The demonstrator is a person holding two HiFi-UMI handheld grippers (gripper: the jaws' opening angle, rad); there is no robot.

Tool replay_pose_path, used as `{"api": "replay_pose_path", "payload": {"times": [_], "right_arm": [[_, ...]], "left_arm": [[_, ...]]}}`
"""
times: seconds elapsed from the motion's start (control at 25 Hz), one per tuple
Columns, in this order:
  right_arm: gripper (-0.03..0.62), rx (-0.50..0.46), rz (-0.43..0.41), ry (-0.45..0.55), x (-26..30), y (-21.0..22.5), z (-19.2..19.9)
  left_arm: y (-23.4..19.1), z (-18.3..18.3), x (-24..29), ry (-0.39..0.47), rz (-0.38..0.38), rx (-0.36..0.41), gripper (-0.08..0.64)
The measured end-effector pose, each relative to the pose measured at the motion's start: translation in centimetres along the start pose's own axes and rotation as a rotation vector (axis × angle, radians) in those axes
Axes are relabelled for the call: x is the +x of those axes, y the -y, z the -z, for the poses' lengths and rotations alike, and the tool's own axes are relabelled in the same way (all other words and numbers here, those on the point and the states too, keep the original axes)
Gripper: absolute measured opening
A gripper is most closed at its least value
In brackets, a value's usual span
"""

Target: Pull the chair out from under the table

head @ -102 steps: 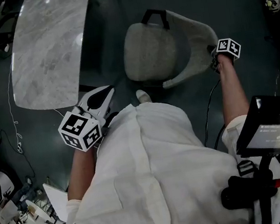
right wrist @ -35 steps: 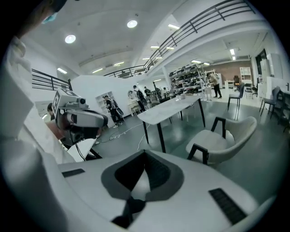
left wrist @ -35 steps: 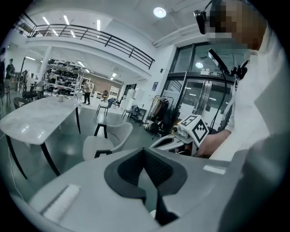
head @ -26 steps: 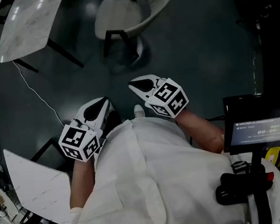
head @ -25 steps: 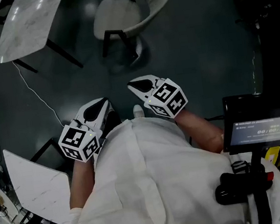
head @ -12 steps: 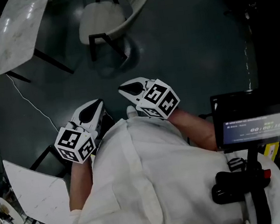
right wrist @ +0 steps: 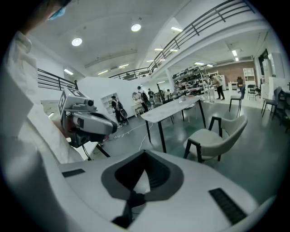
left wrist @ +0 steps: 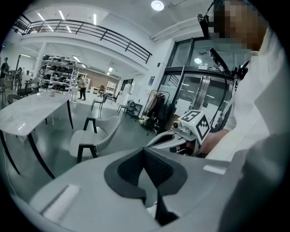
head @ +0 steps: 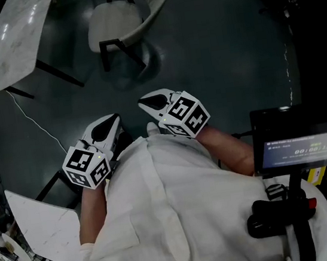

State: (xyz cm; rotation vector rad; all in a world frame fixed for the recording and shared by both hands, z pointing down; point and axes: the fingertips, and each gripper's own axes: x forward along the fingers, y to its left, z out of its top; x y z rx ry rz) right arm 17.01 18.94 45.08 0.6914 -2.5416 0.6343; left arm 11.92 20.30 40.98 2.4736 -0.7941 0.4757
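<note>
In the head view the chair (head: 117, 18) stands on the dark floor (head: 217, 41), its seat wholly in the open beside the marble worktop (head: 12, 39). By my reading the pulling-out is done. That would explain why the left claw (head: 112, 121) and right claw (head: 148, 104) are drawn in close to the person's white shirt (head: 175, 215), well apart from the chair. The forearms are bent, and both claws point forward and somewhat down.

In the left gripper view the left claw's pads are pressed together with nothing between them. The chair sits beyond them on the floor, the worktop is to its left, and the right claw is near on the right.

In the right gripper view the right claw is likewise closed and empty. The chair is ahead to the right, clear of the worktop's legs.
</note>
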Motion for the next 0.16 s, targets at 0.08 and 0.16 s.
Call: {"api": "replay_pose_path", "payload": {"times": [0.08,0.16], "right_arm": [[0.006,0.003,0.004,-0.002,0.04,0.33,0.00],[0.006,0.003,0.009,-0.005,0.01,0.70,0.02]], "left_arm": [[-0.13,-0.26,0.22,0.002,0.003,0.001,0.008],[-0.20,-0.53,0.47,0.005,0.007,0.001,0.008]]}}
